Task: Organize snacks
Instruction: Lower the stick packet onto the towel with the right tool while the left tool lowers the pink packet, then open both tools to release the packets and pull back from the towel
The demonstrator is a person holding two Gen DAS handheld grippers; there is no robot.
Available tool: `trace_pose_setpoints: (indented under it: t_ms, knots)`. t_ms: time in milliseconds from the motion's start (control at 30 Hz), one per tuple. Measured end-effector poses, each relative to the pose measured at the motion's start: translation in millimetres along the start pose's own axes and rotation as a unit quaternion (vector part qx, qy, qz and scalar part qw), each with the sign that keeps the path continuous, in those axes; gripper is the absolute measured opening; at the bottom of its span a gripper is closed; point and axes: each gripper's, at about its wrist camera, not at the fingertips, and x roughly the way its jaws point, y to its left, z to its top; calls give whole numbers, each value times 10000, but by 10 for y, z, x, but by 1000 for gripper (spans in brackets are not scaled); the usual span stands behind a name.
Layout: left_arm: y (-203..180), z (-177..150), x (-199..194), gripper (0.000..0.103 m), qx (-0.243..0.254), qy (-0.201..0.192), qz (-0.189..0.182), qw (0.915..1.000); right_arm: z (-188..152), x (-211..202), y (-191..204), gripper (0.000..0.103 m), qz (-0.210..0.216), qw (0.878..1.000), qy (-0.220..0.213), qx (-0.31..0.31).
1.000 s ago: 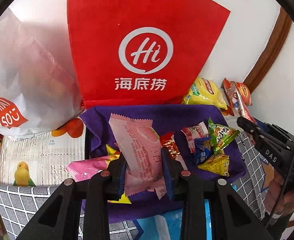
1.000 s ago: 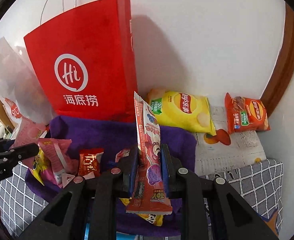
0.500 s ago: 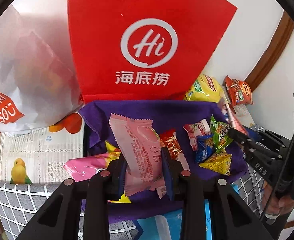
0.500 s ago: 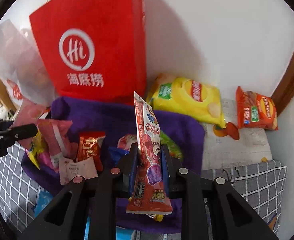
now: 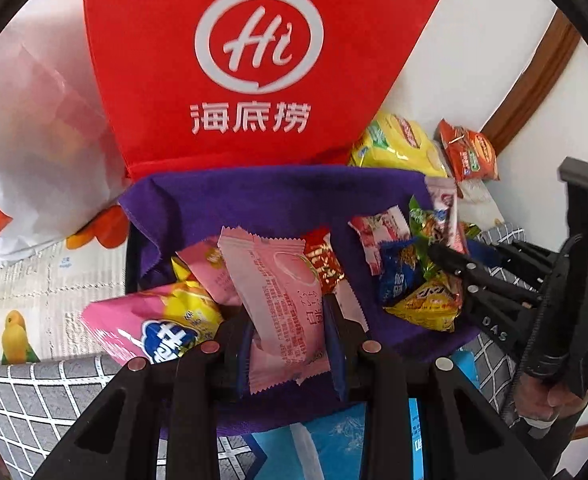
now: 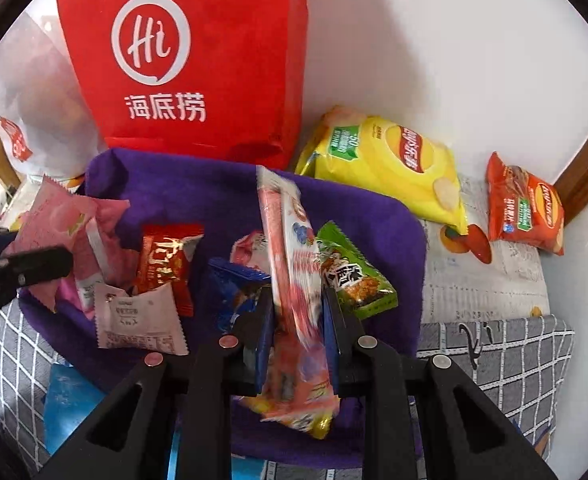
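A pink pack (image 5: 282, 300) is being squeezed by the left claw (image 5: 290, 344), a long red pack (image 6: 294, 280) by the right claw (image 6: 297, 344), over the purple cloth (image 6: 214, 196). Both should be lowered slowly, then let go.

Both views look steeply down from close above, each along its own claw, whose black arms fill the bottom of the frame. The left wrist view faces the purple cloth (image 5: 278, 196) squarely, the red bag (image 5: 254, 60) filling the top. The right wrist view takes the cloth (image 6: 198, 192) from further right, the bag (image 6: 190, 52) at upper left, the yellow chip bag (image 6: 389, 160) at centre right. Both share cloth, bag and chip bag (image 5: 393, 144).
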Motion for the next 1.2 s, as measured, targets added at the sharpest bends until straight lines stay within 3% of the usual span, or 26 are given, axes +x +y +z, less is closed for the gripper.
trace_pose_setpoints:
  t_ms: [433, 867, 967, 1200]
  knots:
    - [-17, -28, 171, 29, -14, 242, 95, 9997, -11, 12, -1, 23, -15, 10000, 11, -19]
    - [-4, -11, 93, 30, -21, 147, 89, 9998, -19, -2, 26, 32, -13, 10000, 6, -54]
    - [-8, -6, 30, 40, -43, 116, 148, 9998, -23, -11, 38, 34, -14, 10000, 6, -87]
    - [-62, 19, -262, 51, 41, -155, 241, 9996, 10, -176, 36, 41, -24, 9998, -200, 22]
